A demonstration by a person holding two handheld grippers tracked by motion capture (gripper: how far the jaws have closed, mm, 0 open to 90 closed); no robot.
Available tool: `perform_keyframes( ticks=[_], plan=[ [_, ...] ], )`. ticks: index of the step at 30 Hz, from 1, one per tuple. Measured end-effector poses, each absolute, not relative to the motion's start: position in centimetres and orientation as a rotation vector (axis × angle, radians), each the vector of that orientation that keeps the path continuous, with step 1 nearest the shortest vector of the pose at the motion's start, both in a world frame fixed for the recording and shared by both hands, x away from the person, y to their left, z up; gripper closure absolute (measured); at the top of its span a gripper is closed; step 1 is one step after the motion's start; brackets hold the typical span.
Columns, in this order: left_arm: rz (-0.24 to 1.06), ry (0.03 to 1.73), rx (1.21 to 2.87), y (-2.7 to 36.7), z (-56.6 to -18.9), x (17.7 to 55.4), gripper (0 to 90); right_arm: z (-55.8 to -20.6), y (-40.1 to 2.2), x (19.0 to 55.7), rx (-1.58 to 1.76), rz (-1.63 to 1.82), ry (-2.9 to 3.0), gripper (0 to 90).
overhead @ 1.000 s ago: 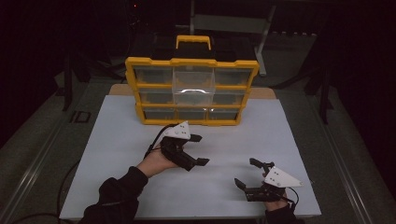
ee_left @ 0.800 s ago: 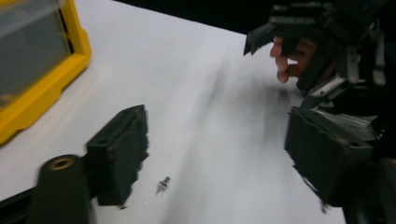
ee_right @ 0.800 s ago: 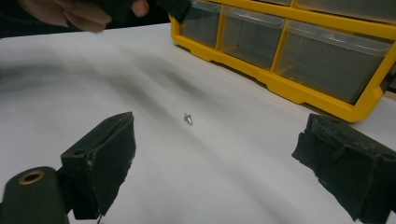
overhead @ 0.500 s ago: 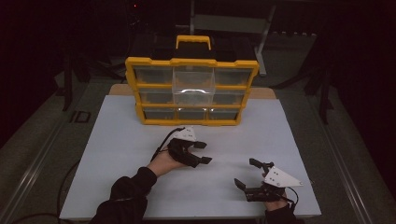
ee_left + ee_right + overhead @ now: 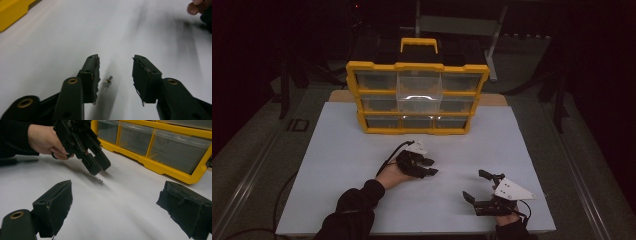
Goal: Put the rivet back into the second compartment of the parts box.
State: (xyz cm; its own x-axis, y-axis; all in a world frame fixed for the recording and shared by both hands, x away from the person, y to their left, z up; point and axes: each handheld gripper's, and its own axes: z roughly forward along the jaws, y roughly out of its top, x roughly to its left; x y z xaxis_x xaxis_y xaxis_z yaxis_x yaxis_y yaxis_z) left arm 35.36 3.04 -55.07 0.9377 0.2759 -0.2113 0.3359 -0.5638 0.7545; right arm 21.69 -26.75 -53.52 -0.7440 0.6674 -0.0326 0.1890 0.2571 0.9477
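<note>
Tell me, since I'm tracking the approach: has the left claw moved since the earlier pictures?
Yes. The left claw has come down and away from the yellow organizer, its jaws closing around the small screw without touching it.

I count one small screw (image 5: pixel 108 81) on the one white table (image 5: pixel 342 165). One yellow organizer (image 5: pixel 417 97) stands there, showing nine clear drawers. I'm running two grippers.

A white rectangular tabletop (image 5: pixel 337 165) stands in a dim room, lit from above while all around falls into darkness, with grey floor (image 5: pixel 257 150) to its left and right and a grey metal frame (image 5: pixel 452 22) at the far end.
</note>
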Motion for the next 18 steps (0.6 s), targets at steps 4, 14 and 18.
perform_keyframes(
  ticks=[4, 14, 18],
  plan=[
    [-0.097, 0.433, 2.212, 2.9, -55.7, 35.4, 63.2, -53.6, -26.8, 21.7, 0.782, 1.493, 2.107, 10.2],
    [-0.076, 0.432, 2.257, 2.1, -56.6, 35.4, 73.4, -53.5, -26.8, 21.7, 0.784, 1.494, 2.102, 10.2],
    [-0.085, 0.443, 2.255, 2.0, -56.6, 35.5, 80.7, -53.6, -26.8, 21.7, 0.783, 1.491, 2.106, 10.1]
  ],
)
